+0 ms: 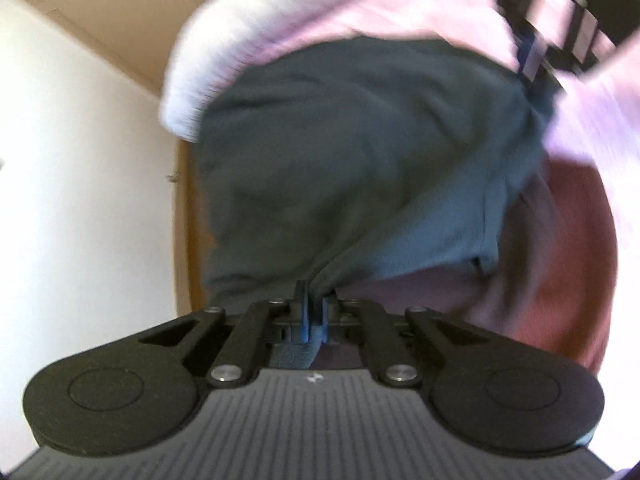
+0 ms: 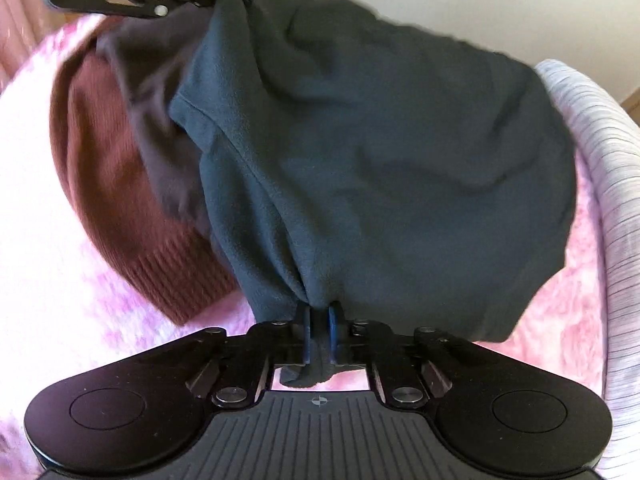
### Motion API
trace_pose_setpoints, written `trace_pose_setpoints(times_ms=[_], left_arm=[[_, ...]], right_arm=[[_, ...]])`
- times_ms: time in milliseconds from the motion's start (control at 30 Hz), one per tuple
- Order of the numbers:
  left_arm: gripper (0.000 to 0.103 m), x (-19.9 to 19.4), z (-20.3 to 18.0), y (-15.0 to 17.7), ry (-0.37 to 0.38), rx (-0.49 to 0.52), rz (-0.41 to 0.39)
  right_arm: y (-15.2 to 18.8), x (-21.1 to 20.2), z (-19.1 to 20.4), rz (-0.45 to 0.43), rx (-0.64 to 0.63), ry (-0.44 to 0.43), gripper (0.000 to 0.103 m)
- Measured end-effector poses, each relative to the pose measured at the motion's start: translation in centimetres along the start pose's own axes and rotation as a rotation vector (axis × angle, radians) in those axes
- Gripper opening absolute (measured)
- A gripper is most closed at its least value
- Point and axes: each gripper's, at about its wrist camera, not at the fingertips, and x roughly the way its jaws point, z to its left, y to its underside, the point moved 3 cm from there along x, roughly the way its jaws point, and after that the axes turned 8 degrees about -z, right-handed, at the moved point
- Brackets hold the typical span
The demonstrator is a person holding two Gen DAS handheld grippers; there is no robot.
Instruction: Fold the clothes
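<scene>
While it lies on the pink blanket (image 2: 80,300), the dark fleece garment (image 2: 380,152) is pinched by both grippers' jaws

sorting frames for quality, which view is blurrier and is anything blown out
Left wrist view: blurrier, the pale blanket smears into streaks and the dark green garment is soft, while the left tool stays sharp; the white wall is washed out. Right wrist view: crisper, fleece texture and the brown sweater ribbing show, but the pink blanket at left is overexposed. Both bend edges, fisheye style.
</scene>
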Motion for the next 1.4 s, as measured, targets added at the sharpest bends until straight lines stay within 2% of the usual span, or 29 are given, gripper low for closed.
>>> trace_pose_setpoints(times_ms=[67,167,267,333,433,567,667,733,833,900,1000,1100,1200,1300,1400], left_arm=[[0.004,-1.1,2.2,-1.6,-0.044,-0.044,-0.032],[0.003,-4.0,4.9,-4.2,-0.093,-0.089,-0.085],[0.002,-7.5,6.6,-6.7,-0.125,-0.112,-0.137],[0.002,-10.5,6.2,-8.2,-0.134,-0.103,-0.168],[0.002,-15.1,4.5,-10.4,-0.130,-0.093,-0.216],[0.002,-21.6,-0.8,-14.0,-0.096,-0.065,-0.265],[0.002,-26.7,-6.4,-18.1,-0.045,-0.070,-0.319],[0.002,-30.5,-10.9,-20.9,0.015,-0.080,-0.363],[0.002,-35.4,-18.1,-25.9,0.158,-0.113,-0.442],[0.002,-38.4,-22.8,-29.2,0.293,-0.148,-0.491],[0.002,-42.7,-29.6,-34.1,0.555,-0.201,-0.568],[0.002,-45.4,-34.2,-38.5,0.774,-0.233,-0.649],[0.002,-47.8,-36.9,-43.3,0.921,-0.228,-0.766],[0.002,-49.7,-37.1,-47.1,1.017,-0.235,-0.889],[0.002,-50.6,-35.7,-49.1,1.060,-0.282,-0.964]], right_arm=[[-1.0,-2.3,-1.9,-0.049,0.025,0.055,0.005],[-3.0,-8.4,-5.4,-0.169,0.101,0.166,0.004],[-4.2,-15.1,-6.9,-0.275,0.105,0.229,0.003],[-3.8,-18.9,-6.4,-0.320,0.083,0.254,0.002],[-2.4,-23.8,-5.0,-0.372,0.065,0.286,0.002],[2.9,-29.9,-1.5,-0.418,0.106,0.333,0.002],[8.0,-35.2,2.2,-0.438,0.161,0.384,0.002],[12.7,-39.5,4.1,-0.441,0.215,0.422,0.002],[20.5,-46.0,7.5,-0.426,0.299,0.499,0.002],[26.1,-51.1,9.9,-0.398,0.347,0.565,0.002],[33.8,-58.9,13.6,-0.331,0.404,0.703,0.002],[38.4,-66.5,16.2,-0.265,0.434,0.857,0.002],[40.1,-74.1,17.8,-0.214,0.387,1.011,0.002],[38.6,-80.6,18.5,-0.209,0.284,1.160,0.002],[35.5,-83.9,18.0,-0.248,0.159,1.235,0.002]])
